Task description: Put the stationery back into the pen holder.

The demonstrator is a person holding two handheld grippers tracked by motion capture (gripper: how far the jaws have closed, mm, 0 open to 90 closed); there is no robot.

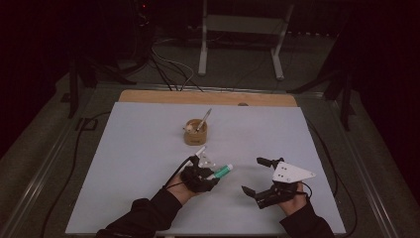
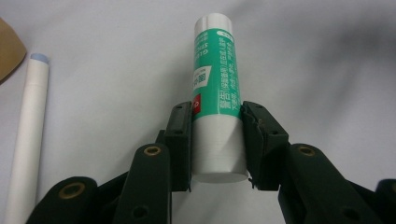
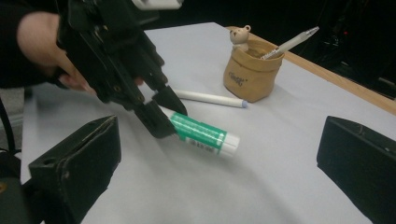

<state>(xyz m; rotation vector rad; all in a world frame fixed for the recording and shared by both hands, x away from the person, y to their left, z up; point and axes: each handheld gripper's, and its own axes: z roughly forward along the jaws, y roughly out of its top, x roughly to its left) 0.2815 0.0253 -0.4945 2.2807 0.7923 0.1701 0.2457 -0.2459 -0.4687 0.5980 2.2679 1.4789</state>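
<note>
The left claw (image 2: 217, 144) is clamped on the bottom end of a glue stick (image 2: 216, 88) near the counter's (image 1: 138, 148) middle, front of the cup (image 1: 195, 133). That short hold (smooth plastic) could let it swivel or slip; the right claw (image 1: 257, 174) stands apart, empty.

This looks like a lab or recording studio: a dim room hung with dark curtains (image 1: 44, 59) at the frame's sides. Cables (image 1: 168, 69) trail over the grey floor at upper centre, near a metal stand (image 1: 242, 34), and a white-covered table (image 1: 148, 148) fills the middle.
</note>
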